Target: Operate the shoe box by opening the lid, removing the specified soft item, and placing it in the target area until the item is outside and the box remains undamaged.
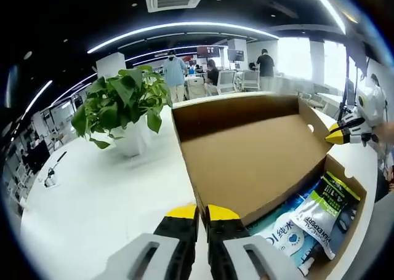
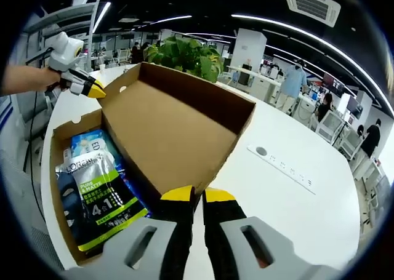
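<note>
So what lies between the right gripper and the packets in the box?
In the right gripper view, the open lid lies between the right gripper and the packets.

Under the raised brown cardboard lid, the far ends of the blue and green-and-white soft pouches were hidden at the lower right of the left gripper view, while the distant standing people at top centre were too small to tell apart.
</note>
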